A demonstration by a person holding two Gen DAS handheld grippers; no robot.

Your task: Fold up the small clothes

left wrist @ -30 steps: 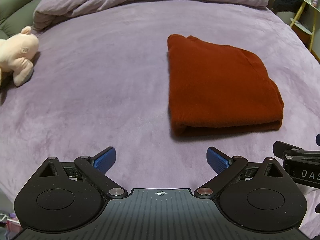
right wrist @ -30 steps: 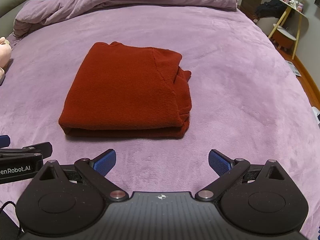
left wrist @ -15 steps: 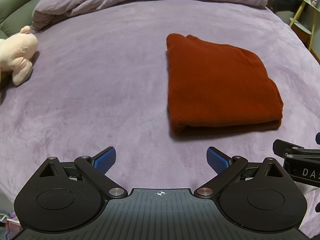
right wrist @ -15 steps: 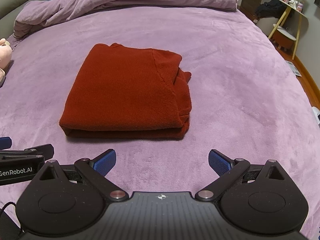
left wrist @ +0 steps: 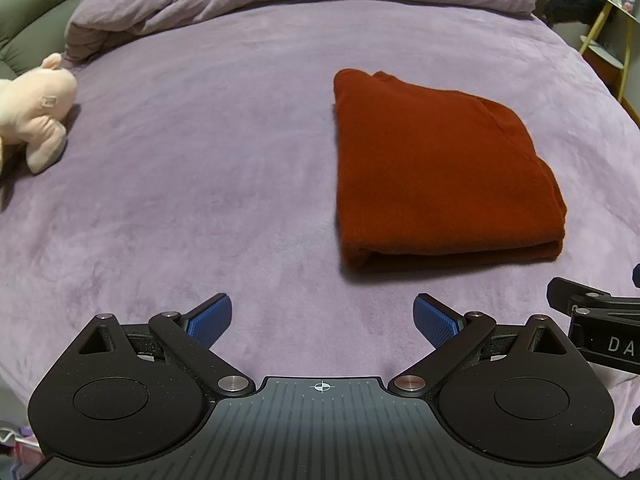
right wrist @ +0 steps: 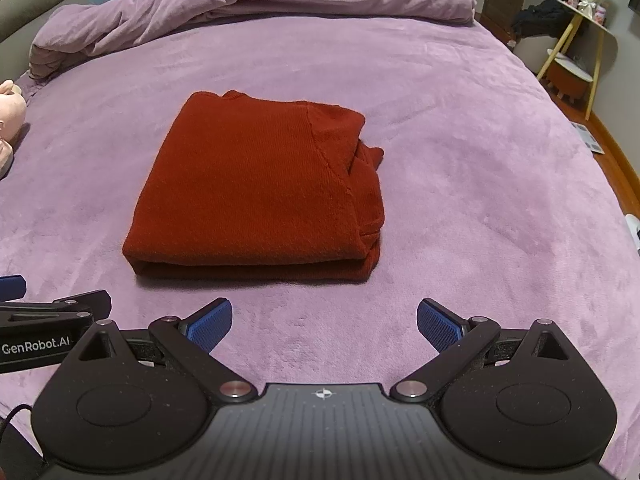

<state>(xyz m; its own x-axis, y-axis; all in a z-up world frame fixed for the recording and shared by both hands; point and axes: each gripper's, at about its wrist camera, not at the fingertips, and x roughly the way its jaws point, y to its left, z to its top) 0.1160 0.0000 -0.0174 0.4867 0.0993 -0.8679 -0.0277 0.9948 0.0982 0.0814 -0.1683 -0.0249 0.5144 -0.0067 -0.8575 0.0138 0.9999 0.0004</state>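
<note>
Your left gripper [left wrist: 322, 318] has its two blue pads spread wide with nothing between them, and it hangs over the near edge of the bed [left wrist: 200, 160], short of the cloth. Your right gripper [right wrist: 324, 320] is the same: jaws apart, empty, pads clear of the fabric. Each tool shows at the margin of the other's view, so you are holding them side by side, near each other. That spacing, I judge, suits a pull-back after a fold and not a fresh reach.

Just ahead of the right gripper lies the red garment [right wrist: 256, 192], one piece only, folded into a compact rectangle with its doubled fold edge facing you. It sits around the middle of the bed, toward the right side as your left tool sees it. The layers lie flush on the left; along its right side some inner fabric bulges out a little, probably a tucked sleeve. To my eye the fold looks finished, or needs only a light tidy on that side.

Farther out, one pink plush toy [left wrist: 36, 116] rests at the left edge, well apart from the garment. One rumpled duvet [right wrist: 260, 4] is heaped along the far edge, likely pushed back to leave flat room for folding.
</note>
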